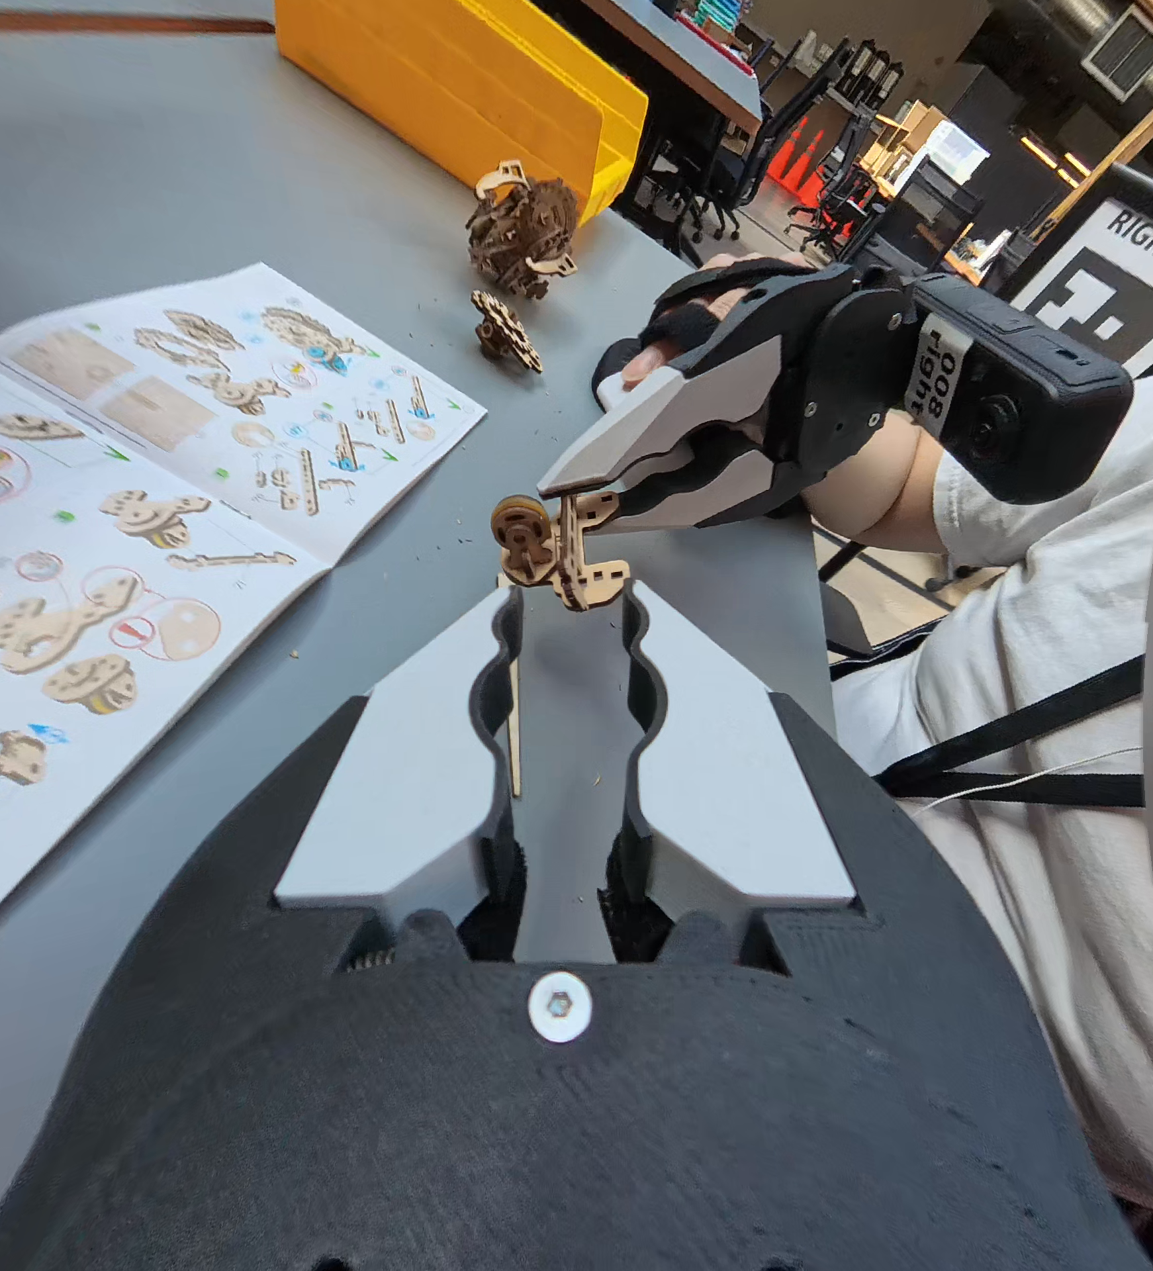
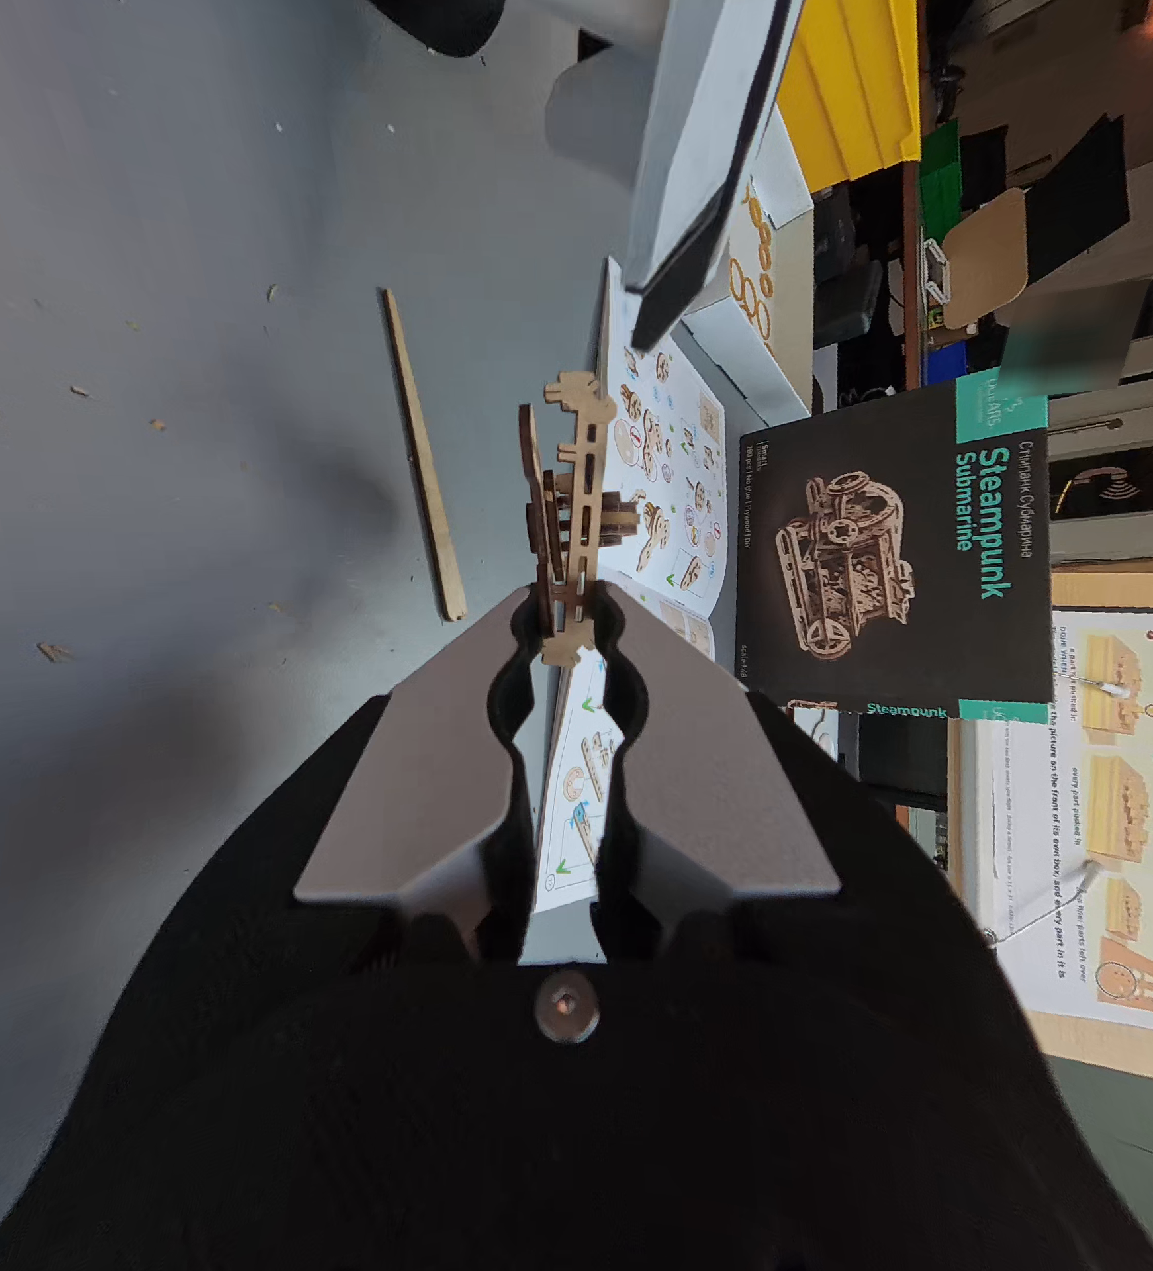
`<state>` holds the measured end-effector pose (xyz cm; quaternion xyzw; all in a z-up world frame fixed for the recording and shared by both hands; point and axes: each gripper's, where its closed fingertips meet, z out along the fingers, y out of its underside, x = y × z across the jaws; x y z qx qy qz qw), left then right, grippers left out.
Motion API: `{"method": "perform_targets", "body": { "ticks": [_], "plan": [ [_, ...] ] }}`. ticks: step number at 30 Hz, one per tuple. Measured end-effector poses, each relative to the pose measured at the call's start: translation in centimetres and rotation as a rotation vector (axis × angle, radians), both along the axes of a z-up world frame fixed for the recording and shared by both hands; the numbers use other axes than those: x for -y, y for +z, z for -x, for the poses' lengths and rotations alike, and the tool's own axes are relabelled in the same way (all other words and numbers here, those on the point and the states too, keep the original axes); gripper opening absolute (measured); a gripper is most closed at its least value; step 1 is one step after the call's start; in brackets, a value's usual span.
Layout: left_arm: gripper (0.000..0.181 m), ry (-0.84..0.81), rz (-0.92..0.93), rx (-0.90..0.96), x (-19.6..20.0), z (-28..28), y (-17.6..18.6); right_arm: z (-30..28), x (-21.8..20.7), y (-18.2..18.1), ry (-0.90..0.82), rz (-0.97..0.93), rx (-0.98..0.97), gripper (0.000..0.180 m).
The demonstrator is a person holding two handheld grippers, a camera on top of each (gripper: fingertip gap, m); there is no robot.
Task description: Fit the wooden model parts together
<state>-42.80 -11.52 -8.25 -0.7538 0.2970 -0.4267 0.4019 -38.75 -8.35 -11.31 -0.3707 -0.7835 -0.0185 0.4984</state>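
My right gripper [image 2: 563, 605] is shut on a small pale wooden sub-assembly [image 2: 570, 509], a slotted strip with a wheel part on it, and holds it above the grey table. In the left wrist view this sub-assembly [image 1: 560, 543] hangs from the right gripper [image 1: 577, 498], just beyond my left gripper's tips. My left gripper [image 1: 572, 590] is open and empty. A thin wooden stick [image 1: 514, 722] lies on the table under the left finger. It also shows in the right wrist view [image 2: 422, 454].
An open instruction booklet [image 1: 182, 481] lies at the left. A larger built wooden model [image 1: 522, 230] and a gear part [image 1: 505, 333] sit beyond, near a yellow bin [image 1: 464, 82]. The kit box [image 2: 890, 550] stands behind. The table edge [image 1: 807, 584] runs at the right.
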Motion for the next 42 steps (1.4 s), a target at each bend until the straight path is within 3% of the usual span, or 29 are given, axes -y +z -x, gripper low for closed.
{"method": "perform_targets", "body": {
  "ticks": [7,15,31,42],
  "plan": [
    [0.060,0.052,-0.439,-0.324,0.4,-0.4,0.2,0.0,0.0,0.4,-0.013,-0.001,-0.009,0.014],
    [0.056,0.089,-0.767,-0.671,-0.4,-2.1,-1.4,0.0,0.7,0.7,0.005,0.049,-0.025,0.014],
    [0.018,0.051,-0.874,-0.765,-0.3,-2.8,-2.2,0.1,1.4,0.3,0.035,0.087,-0.011,0.015],
    [0.019,0.058,-0.853,-0.751,-0.4,-2.8,-2.4,0.1,1.2,0.4,0.015,0.047,-0.002,0.014]
  ]
}}
